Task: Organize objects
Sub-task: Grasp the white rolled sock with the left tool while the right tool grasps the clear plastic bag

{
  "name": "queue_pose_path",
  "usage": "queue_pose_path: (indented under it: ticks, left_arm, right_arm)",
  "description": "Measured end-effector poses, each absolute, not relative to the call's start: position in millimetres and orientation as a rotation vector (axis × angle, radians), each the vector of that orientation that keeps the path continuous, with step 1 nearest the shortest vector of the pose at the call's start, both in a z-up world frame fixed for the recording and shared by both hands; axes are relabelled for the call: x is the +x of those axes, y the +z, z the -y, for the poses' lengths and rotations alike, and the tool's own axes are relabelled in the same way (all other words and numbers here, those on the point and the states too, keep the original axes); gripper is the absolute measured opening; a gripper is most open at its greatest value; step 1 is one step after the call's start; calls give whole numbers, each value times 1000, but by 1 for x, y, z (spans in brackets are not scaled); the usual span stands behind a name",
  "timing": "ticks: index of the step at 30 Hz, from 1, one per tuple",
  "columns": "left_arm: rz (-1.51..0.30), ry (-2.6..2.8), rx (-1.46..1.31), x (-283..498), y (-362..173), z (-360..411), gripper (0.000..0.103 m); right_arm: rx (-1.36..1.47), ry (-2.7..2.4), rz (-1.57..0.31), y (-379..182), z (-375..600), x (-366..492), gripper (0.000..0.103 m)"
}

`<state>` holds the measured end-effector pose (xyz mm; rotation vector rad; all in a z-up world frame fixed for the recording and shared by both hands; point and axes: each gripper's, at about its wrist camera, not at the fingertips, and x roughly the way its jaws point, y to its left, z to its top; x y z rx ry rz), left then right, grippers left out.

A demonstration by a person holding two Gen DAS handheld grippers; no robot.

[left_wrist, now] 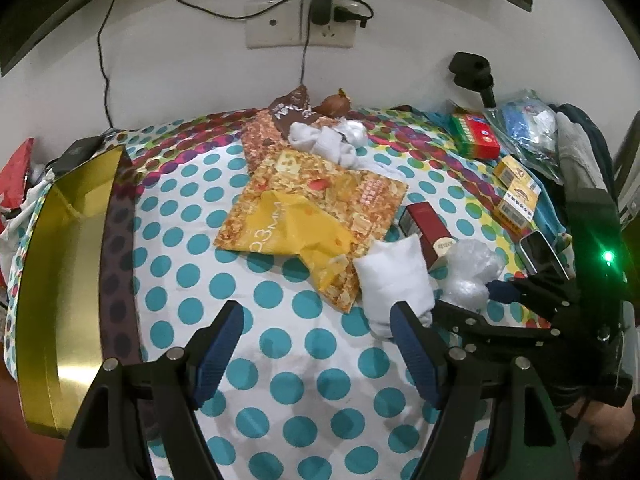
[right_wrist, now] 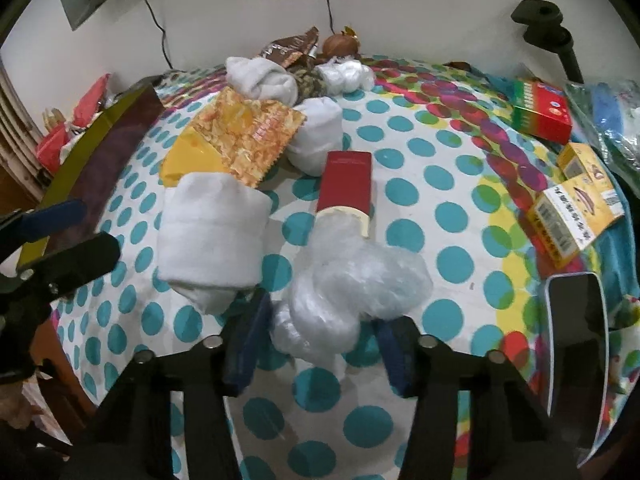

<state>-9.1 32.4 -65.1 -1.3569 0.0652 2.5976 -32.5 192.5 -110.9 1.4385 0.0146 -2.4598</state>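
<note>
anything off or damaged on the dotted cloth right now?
Yes. The yellow snack packet is torn open, its flap hanging loose over the cloth. A crumpled clear plastic wad lies against the end of the red box, between the right gripper's fingers. Nothing looks spilled.

Left tongs: black angular plastic frame, two long fingers with ribbed dark-blue pads, round silver pins at pivots. Right tongs: same black frame, same blue pads, silver pins. Right unit's body in left wrist view: black, small green light glowing.
</note>
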Motion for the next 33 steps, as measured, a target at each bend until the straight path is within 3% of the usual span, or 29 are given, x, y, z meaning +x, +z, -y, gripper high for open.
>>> queue_pose_path:
  ticks: [5,33]
  left_arm:
    - [-109,2581,-1360,-9,-70,-41,78]
    - [-61,2584,-1451,-33,-94,-95,78]
  right_arm:
    - [1407,-2465,0,-111,-194,-33,37]
    - [1305,-2454,62,-100,-229,-3,38]
